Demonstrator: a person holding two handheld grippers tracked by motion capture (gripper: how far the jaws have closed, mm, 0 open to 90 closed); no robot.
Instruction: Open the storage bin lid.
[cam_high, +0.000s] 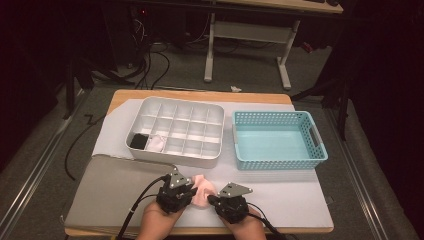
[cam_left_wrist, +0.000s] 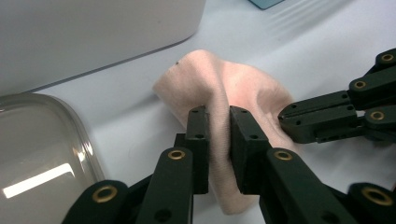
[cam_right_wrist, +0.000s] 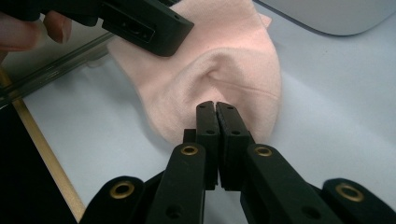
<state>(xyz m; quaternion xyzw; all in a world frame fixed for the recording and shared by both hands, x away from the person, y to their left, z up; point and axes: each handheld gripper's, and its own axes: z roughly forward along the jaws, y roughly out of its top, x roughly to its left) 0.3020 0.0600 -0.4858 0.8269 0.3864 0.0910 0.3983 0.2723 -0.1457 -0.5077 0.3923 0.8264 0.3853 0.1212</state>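
Note:
A pale pink sock (cam_high: 204, 189) lies bunched on the white mat near the table's front edge, between my two grippers. My left gripper (cam_high: 194, 191) is shut on a raised fold of the sock (cam_left_wrist: 219, 79), with fabric squeezed between its pads (cam_left_wrist: 198, 135). My right gripper (cam_high: 210, 199) comes in from the other side. Its jaws are pressed together on the near edge of the sock (cam_right_wrist: 233, 60), which puckers at their tips (cam_right_wrist: 216, 106). The left gripper (cam_right_wrist: 182, 28) grips the sock's far side in the right gripper view.
A white divided organizer (cam_high: 175, 152) stands behind the sock, with a black item (cam_high: 137, 141) and a white item (cam_high: 157, 143) in its front-left cells. To its right is a teal basket (cam_high: 280, 162). A grey lid (cam_high: 115, 185) lies at the front left.

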